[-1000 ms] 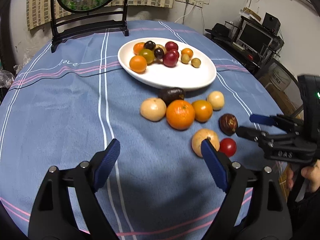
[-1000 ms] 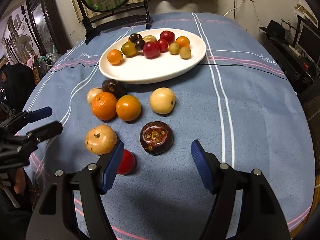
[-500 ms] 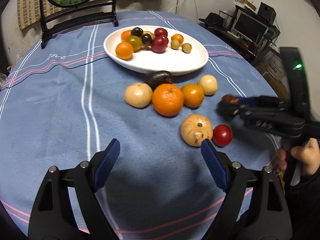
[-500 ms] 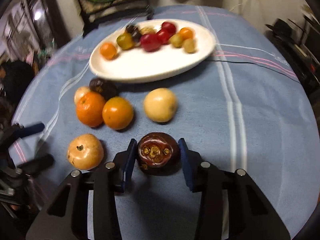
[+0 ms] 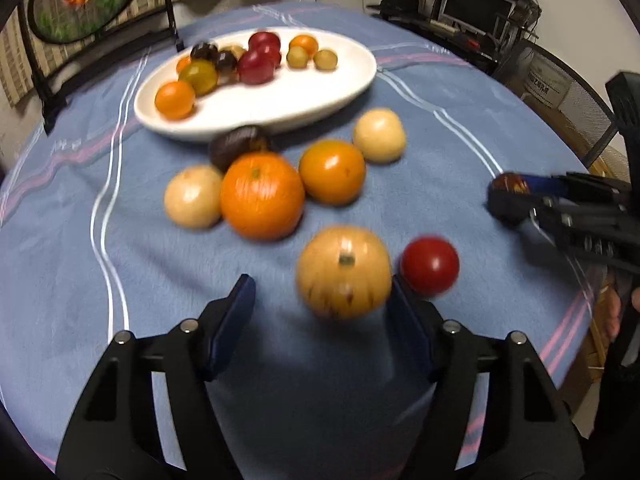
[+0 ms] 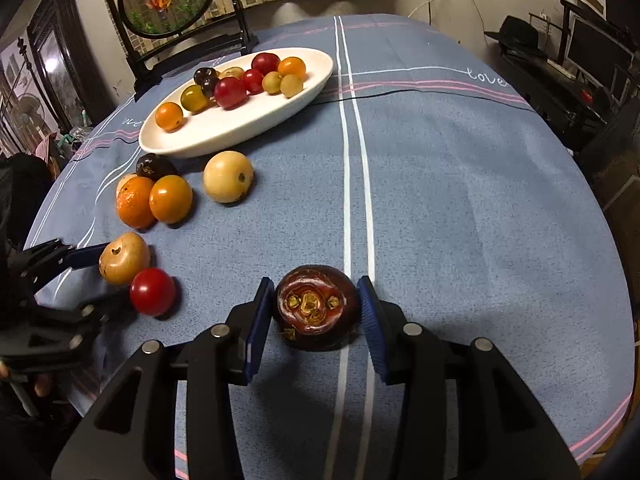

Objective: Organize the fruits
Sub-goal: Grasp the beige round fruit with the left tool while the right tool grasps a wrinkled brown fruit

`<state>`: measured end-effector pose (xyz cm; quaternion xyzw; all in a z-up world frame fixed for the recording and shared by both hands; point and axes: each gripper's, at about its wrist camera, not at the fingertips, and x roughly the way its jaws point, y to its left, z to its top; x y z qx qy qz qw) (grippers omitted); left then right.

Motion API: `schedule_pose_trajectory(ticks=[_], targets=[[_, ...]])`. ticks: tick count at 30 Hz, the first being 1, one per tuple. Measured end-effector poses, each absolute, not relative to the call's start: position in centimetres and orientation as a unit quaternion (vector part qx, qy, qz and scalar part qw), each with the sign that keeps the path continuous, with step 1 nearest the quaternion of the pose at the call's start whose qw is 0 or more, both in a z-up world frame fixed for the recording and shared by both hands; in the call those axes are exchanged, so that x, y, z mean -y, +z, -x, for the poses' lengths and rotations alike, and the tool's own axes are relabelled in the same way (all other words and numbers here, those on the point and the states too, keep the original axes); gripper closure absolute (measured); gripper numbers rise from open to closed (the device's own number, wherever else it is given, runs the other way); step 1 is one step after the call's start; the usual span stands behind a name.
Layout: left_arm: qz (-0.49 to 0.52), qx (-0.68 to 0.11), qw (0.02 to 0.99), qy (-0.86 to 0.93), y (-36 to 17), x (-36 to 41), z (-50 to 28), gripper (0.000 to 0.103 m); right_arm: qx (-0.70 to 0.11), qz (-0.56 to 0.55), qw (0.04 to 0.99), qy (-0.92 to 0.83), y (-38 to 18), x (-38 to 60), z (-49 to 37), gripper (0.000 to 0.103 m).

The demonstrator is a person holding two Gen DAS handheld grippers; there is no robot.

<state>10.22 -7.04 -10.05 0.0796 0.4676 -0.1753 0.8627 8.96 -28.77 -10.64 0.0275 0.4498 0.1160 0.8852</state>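
Note:
A white oval plate [image 5: 280, 116] [image 6: 240, 136] holds several small fruits at the back of the blue tablecloth. In front of it lie a large orange [image 5: 262, 196], a smaller orange [image 5: 332, 172], two pale round fruits and a dark one [image 5: 238, 146]. My left gripper [image 5: 320, 292] [image 6: 96, 284] straddles a tan fruit [image 5: 344, 272] [image 6: 124, 258]. Its jaws are closing: the right pad is at the fruit and the left pad is still apart from it. A red tomato [image 5: 430, 264] [image 6: 153, 291] sits against that fruit. My right gripper [image 6: 316, 304] [image 5: 508, 192] is shut on a dark mangosteen [image 6: 316, 308].
A round painted screen on a black stand [image 6: 168, 0] [image 5: 80, 0] stands behind the plate. The table edge curves close on the right, with a desk and monitor [image 5: 476, 8] beyond it. A person's hand [image 5: 616, 312] holds the right tool.
The right gripper shut on the mangosteen and carried it away from the other fruits. The left gripper moved forward over the tan fruit and its jaws narrowed.

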Motion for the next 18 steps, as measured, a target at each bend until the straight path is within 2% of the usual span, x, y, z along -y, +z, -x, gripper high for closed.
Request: schedule_pose_trajectory(ticks=[3,5,10,18], targets=[[-0.075,-0.457,0.868,-0.179,-9.9,7.5,-10.6,0.044,-0.444,-0.002,0.889,0.116,-10.8,28.3,-8.6,0.059],[-0.066,-0.454,0.869,-0.186,-9.8,7.5,-10.7,0.059,-0.441,0.011,0.89,0.112,-10.8,28.0,-8.4,0.058],[-0.059,-0.453,0.87,-0.187,-9.5,7.5,-9.9,0.059,-0.429,0.04,0.897,0.099,-11.0,27.4,-8.0,0.06],[-0.026,-0.431,0.882,-0.186,-7.1,5.5,-8.3,0.059,-0.41,-0.001,0.907,0.098,-8.8,28.2,-7.1,0.06]])
